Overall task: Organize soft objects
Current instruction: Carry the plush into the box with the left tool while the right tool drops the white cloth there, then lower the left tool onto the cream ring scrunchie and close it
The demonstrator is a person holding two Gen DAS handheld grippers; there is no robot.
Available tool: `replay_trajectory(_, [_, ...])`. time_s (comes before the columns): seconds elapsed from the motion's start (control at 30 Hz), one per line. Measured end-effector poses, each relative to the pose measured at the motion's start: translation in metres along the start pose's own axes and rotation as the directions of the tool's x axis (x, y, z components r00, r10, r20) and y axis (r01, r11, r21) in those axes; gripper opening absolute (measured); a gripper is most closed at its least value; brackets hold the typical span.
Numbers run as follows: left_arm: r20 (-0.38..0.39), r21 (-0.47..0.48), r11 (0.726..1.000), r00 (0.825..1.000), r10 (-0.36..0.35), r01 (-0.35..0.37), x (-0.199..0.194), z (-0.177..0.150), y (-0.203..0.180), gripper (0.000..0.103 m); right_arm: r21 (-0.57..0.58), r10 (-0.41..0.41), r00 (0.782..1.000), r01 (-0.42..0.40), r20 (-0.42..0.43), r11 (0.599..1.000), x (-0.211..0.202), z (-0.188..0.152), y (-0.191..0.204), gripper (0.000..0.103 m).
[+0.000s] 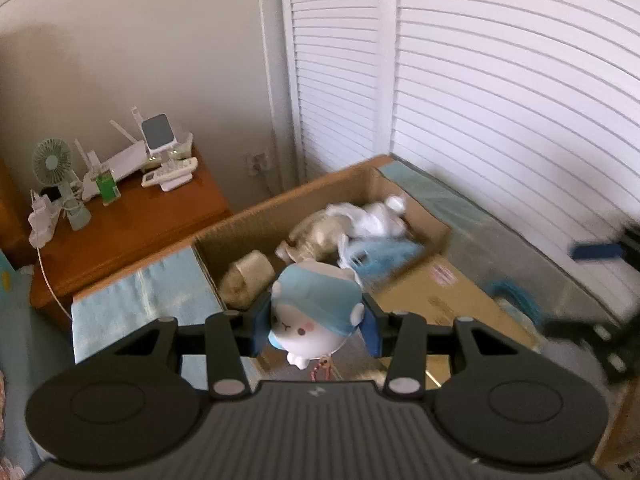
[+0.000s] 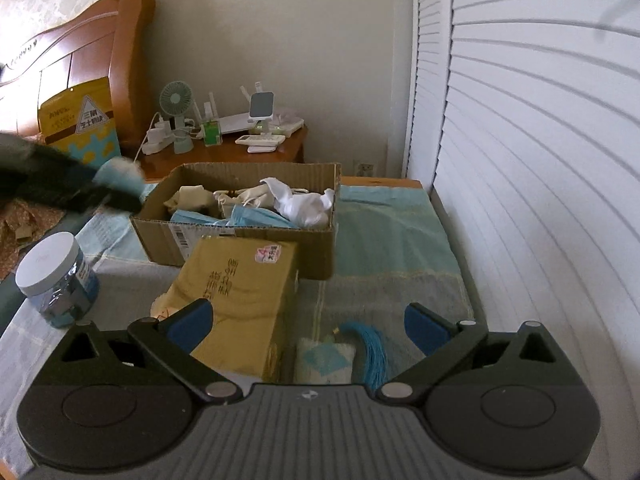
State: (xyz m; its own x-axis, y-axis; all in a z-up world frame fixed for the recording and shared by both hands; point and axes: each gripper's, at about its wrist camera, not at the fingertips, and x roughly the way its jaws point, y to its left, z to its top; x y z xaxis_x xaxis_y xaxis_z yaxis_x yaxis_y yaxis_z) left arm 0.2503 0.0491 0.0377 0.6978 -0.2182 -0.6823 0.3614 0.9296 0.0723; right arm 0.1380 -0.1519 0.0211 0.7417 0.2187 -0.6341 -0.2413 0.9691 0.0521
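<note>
My left gripper (image 1: 316, 320) is shut on a small white plush toy with a blue cap (image 1: 312, 308), held in the air just before the open cardboard box (image 1: 248, 220). Cloth pouches (image 1: 316, 236), white fabric (image 1: 372, 220) and blue masks (image 1: 380, 252) lie in that box. In the right wrist view the left gripper (image 2: 120, 192) is a dark blur at the box's left corner, carrying the plush (image 2: 120, 172). My right gripper (image 2: 308, 320) stands wide open with nothing between its fingers, above a pale sachet (image 2: 324, 360) with a blue tassel (image 2: 372, 352) on the bed cover.
A closed yellow-brown carton (image 2: 240, 288) lies against the open box's front. A white-lidded jar (image 2: 56, 280) stands at the left. Behind are a wooden nightstand (image 2: 240, 156) with a fan (image 2: 176, 104) and chargers, a yellow bag (image 2: 80, 124), and louvered doors (image 2: 520, 160) on the right.
</note>
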Motion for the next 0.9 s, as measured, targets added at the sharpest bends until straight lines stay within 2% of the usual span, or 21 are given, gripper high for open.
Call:
replay_trajectory(0.17, [-0.017,-0.006,0.999,0.998,0.054,-0.054,0.028,0.021,0.011,0.044,0.005,-0.002,1.0,0.002,0.009,1.0,-0.008,-0.001,-0.002,0.103])
replay_trajectory(0.27, [-0.026,-0.01,0.998,0.997,0.067,-0.067,0.037,0.024,0.013,0.049,0.001,-0.009,1.0,0.009,0.018,1.0,-0.011,-0.001,-0.004,0.103])
replay_trajectory(0.33, [-0.036,-0.031,0.997,0.997,0.073,-0.075,0.04,0.025,0.016,0.079,0.005,-0.01,1.0,0.01,0.018,1.0,-0.011,-0.002,-0.005,0.103])
replay_trajectory(0.4, [-0.018,-0.04,0.995,0.996,0.086,-0.087,0.037,0.023,0.016,0.089,0.006,-0.008,1.0,0.008,0.015,1.0,-0.011,-0.003,-0.005,0.103])
replay_trajectory(0.67, [0.0,-0.039,0.996,0.996,0.084,-0.084,0.009,0.013,0.009,0.096,0.007,-0.011,1.0,0.011,-0.004,1.0,-0.01,-0.007,-0.004,0.103])
replay_trajectory(0.9, [0.039,-0.063,0.996,0.997,0.069,-0.066,-0.025,-0.014,-0.011,0.1,0.001,-0.04,0.999,0.04,-0.015,0.999,-0.011,-0.015,-0.005,0.103])
